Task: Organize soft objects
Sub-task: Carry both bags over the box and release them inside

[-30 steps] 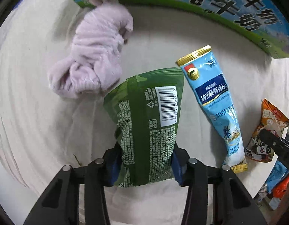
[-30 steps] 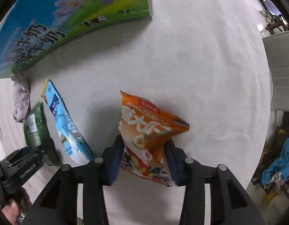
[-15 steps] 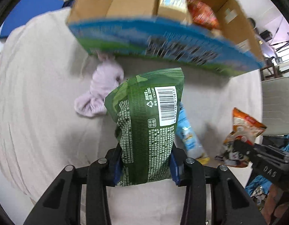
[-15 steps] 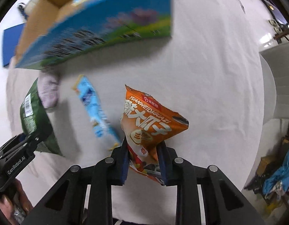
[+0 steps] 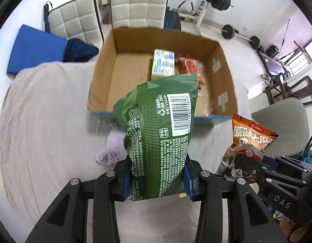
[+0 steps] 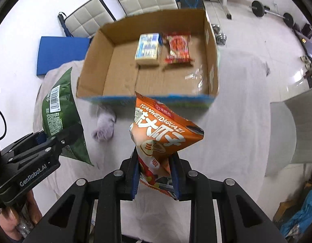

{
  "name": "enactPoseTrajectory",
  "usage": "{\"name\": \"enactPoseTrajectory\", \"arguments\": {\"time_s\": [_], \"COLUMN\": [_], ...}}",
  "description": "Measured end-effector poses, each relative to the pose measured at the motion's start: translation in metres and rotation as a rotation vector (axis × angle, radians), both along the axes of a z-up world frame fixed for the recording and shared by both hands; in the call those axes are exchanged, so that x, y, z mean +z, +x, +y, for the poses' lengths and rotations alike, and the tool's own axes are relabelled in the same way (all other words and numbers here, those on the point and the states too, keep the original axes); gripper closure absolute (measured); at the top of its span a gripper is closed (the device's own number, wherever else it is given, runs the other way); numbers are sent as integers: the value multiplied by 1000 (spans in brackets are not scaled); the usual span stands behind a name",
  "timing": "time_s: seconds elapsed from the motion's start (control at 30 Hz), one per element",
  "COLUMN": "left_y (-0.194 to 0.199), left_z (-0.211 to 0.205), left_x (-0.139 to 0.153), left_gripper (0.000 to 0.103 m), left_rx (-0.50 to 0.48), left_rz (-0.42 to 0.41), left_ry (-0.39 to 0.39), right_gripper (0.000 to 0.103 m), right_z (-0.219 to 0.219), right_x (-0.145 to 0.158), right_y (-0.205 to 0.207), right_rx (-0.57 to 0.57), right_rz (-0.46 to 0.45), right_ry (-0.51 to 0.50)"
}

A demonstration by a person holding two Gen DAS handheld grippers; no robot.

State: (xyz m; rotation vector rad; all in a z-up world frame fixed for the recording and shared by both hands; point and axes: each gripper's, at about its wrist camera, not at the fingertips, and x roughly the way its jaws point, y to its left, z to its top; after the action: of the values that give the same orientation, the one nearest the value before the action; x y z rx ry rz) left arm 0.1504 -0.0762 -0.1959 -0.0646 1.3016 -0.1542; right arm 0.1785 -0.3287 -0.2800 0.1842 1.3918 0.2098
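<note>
Both grippers have risen from the cloth-covered worktop (image 6: 236, 121) since a second ago, so the cardboard box (image 6: 211, 46) now lies open ahead and below. The left gripper (image 5: 158, 182) has its jaws clamped on the green packet (image 5: 158, 133), just short of the box's near wall; the right gripper (image 6: 156, 174) pinches the orange packet (image 6: 162, 133) there too. Carry each past that wall before releasing, beside the packs already inside. Both grippers tilt downward toward the box.

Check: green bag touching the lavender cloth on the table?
Apart. Right wrist view shows bare tablecloth between the green bag, held up in the left gripper, and the lavender cloth.
</note>
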Motion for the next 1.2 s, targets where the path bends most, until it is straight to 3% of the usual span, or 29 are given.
{"name": "enactPoseTrajectory", "arguments": {"time_s": [0.2,0.4,0.6,0.77,1.03,1.2], "left_y": [20,59,111,163,227,255], "left_z": [-5,-3,10,21,22,19], "left_x": [9,10,-7,-37,-92,-121], "left_gripper": [65,65,65,65,65,65], "left_rx": [-19,-42,-37,-32,-48,-58], "left_rz": [-38,-39,0,78,195,246], "left_ry": [-10,2,31,42,74,93], "right_gripper": [75,75,75,75,75,75], "right_z": [6,4,4,9,15,18], "right_x": [27,26,-6,-51,-115,-137], "right_y": [19,67,126,166,192,196], "right_rx": [6,-2,21,48,79,97], "right_rz": [-30,-36,22,106,204,237], "right_ry": [-3,-20,-41,-56,-88,-106]}}
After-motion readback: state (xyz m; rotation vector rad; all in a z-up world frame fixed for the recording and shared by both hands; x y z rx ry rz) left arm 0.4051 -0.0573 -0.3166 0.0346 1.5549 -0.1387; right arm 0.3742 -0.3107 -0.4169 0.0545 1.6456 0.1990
